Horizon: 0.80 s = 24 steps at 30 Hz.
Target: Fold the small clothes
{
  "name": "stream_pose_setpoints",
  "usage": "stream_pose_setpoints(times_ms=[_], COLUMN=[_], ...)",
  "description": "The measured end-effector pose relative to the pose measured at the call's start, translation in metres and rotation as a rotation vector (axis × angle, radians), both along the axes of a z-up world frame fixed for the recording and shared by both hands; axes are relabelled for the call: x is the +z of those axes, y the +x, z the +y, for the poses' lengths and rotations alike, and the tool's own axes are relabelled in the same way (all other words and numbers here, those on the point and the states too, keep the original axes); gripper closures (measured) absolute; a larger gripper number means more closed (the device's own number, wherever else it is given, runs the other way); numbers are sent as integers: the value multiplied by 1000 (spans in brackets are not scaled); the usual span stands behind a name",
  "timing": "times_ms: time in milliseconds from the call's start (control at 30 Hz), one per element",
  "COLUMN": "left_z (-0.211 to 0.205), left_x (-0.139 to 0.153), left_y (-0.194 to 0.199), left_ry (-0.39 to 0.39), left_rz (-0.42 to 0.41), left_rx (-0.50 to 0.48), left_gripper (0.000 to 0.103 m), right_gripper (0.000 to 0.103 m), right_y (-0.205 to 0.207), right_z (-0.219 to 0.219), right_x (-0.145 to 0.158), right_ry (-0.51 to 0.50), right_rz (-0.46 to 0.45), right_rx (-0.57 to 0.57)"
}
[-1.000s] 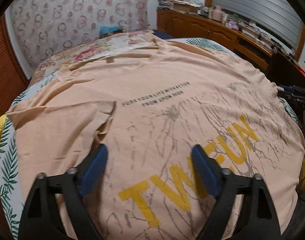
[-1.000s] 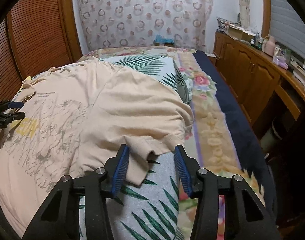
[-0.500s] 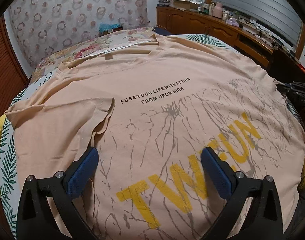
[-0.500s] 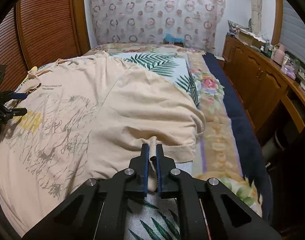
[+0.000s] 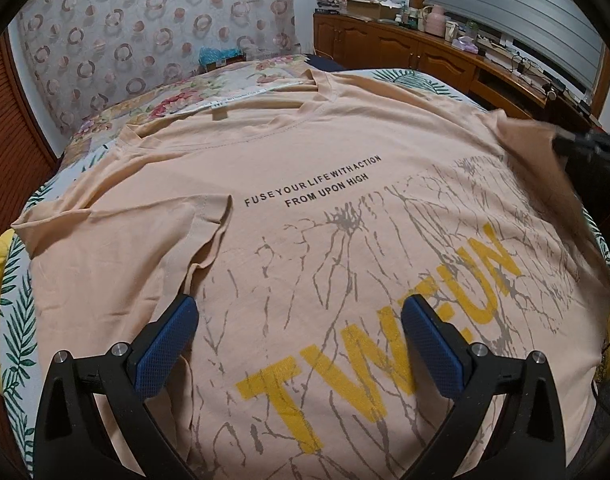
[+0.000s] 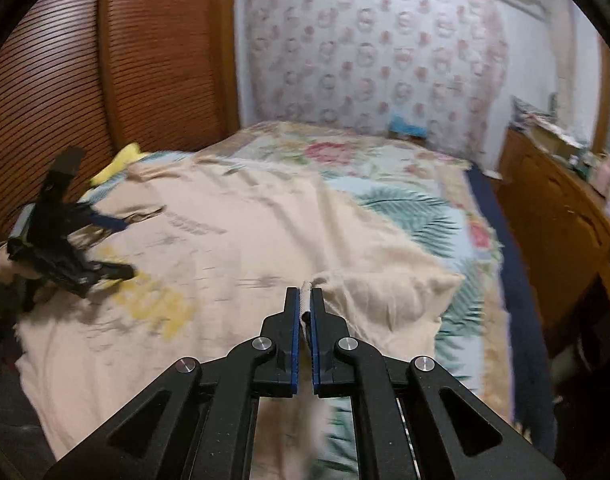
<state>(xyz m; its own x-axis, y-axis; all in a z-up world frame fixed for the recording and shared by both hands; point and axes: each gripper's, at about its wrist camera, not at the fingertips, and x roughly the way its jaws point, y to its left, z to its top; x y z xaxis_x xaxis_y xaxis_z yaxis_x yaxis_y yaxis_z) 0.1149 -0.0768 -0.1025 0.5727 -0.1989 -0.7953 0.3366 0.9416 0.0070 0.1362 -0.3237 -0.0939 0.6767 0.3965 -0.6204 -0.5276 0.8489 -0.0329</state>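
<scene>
Nearest in the right wrist view, the right gripper (image 6: 303, 300) has its jaws pressed together on the sleeve (image 6: 389, 300) of the peach T-shirt (image 5: 325, 184); a small roll of hem cloth sticks up between the blue pads. The cloth behind it is bunched and lifted a little off the bedspread (image 6: 417, 208). The picture is blurred, so I judge this hand is in motion with the sleeve.

In the left wrist view, the left gripper (image 5: 297, 320) stands wide apart w/ nothing between the pads. It hovers just above the chest print, near the yellow letters (image 5: 389, 332), and grips no cloth. Beside its left finger (image 5: 165, 348) the other sleeve (image 5: 145, 248) lies already turned in over the body, w/ some wrinkles at the seam.

Farther, the shirt is spread front-up across the bed, collar (image 5: 265, 116) toward the far side, small black text (image 5: 313, 186) in the middle. Beyond are the patterned curtain (image 5: 157, 40) and a wooden cabinet (image 5: 405, 52) w/ clutter on top.

Step in hand, as I judge: folding the second sleeve inward, approx. the early part of the task, since the body is not yet folded. Next move calls for carrying the sleeve across toward the shirt's centre, keeping it low and flat, then releasing so the edge lies straight. The left gripper could press the body so it does not slide.
</scene>
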Motion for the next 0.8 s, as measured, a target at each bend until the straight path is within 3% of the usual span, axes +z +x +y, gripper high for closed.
stream_pose_setpoints(times_ms=[267, 467, 633, 700, 800], left_z=[15, 24, 27, 26, 24], left_x=[22, 37, 41, 42, 42], left_y=[-22, -36, -43, -43, -45], left_ry=[-45, -95, -119, -124, -131], left_rz=[-120, -184, -205, -206, -212], left_rx=[51, 83, 83, 81, 78], left_gripper=[0, 0, 0, 0, 0], right_gripper=[99, 97, 75, 56, 54], right_y=[6, 3, -7, -10, -13], right_z=[23, 28, 16, 4, -6], right_x=[-39, -36, -20, -13, -13], right_ry=[-24, -34, -19, -16, -16], right_rz=[116, 100, 65, 40, 29], right_rx=[48, 45, 8, -12, -55])
